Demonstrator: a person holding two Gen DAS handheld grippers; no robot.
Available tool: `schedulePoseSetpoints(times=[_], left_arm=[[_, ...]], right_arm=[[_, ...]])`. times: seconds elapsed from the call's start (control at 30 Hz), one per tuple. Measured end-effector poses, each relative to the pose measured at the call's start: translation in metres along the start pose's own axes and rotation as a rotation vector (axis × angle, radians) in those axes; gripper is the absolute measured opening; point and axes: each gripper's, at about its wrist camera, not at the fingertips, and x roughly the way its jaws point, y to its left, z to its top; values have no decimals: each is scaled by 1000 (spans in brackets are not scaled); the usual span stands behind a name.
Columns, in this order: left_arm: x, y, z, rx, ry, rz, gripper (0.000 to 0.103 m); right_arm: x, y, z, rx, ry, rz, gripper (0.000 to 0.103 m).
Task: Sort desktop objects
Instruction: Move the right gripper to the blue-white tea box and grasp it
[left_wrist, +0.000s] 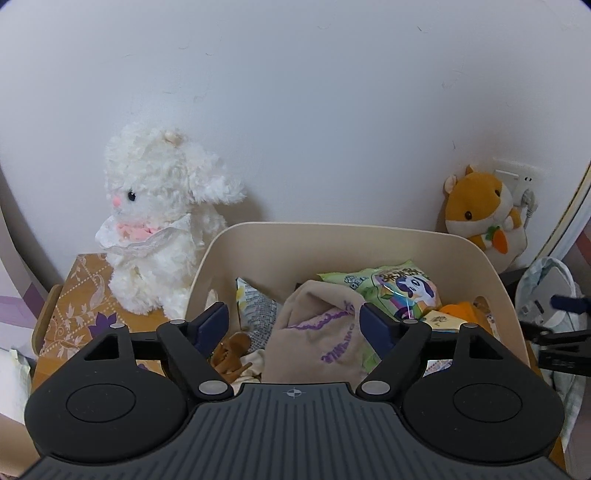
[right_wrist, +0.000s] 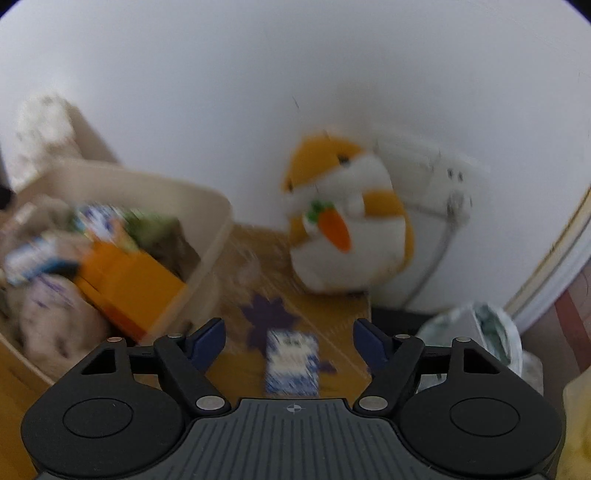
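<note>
Wall (left_wrist: 332, 110): white, behind everything, with a socket (left_wrist: 517, 181) at its right.

Table (right_wrist: 332, 310): patterned brown cover, purple flower print.

Bin (left_wrist: 351, 236): cream plastic, standing on the table, filled with a beige cloth (left_wrist: 314, 332), a green snack bag (left_wrist: 399, 288), an orange box (right_wrist: 129, 284) and other packets.

Rabbit (left_wrist: 159, 218): white plush, upright, just left of the bin and against the wall.

Hamster (right_wrist: 347, 221): orange and white plush with a felt carrot, right of the bin, near the socket.

Left gripper (left_wrist: 293, 321): over the bin, jaws wide apart, pads clear of the cloth below; nothing held.

Right gripper (right_wrist: 288, 341): view blurred, jaws apart over the table, empty.

Packet (right_wrist: 291, 365): small, blue and white, flat on the table between the right gripper's fingers, untouched.
</note>
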Motion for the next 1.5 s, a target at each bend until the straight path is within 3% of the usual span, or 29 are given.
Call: schedulePoseSetpoints(times=[0.23,0.37,0.4,0.5,0.6,0.67,0.73,1.07,1.2,1.3,1.43,1.5], left_arm=[[5,-2,-7,6,28,0,80],[6,-1,-9,1,36,3,80],[6,-1,-9,1,37,3,80],[6,0,-10,2,43,1,80],[6,0,-12,-3,48,2,80],[5,-1,-12,-7,51,-1,80],[4,-2,-13,-3,48,-2,80],[-4,-7,-16,6,46,-3,80],[-7,-8,-18,11,46,-2,80],[-10,-8,-20,13,42,3,80],[-12,-4,-22,6,47,8,80],[-13,-3,-24,5,48,9,80]], right_arm=[[42,11,-16,-32,99,-11,67],[56,21,-19,-63,142,-32,51],[57,23,-20,-71,136,-48,41],[55,23,-21,-70,134,-56,31],[55,21,-21,-76,140,-58,32],[57,20,-20,-80,144,-78,43],[59,18,-21,-74,142,-80,45],[52,19,-21,-82,108,-68,23],[53,19,-22,-86,120,-47,22],[55,19,-21,-83,120,-49,38],[59,21,-22,-83,118,-52,46],[57,23,-22,-90,110,-65,28]])
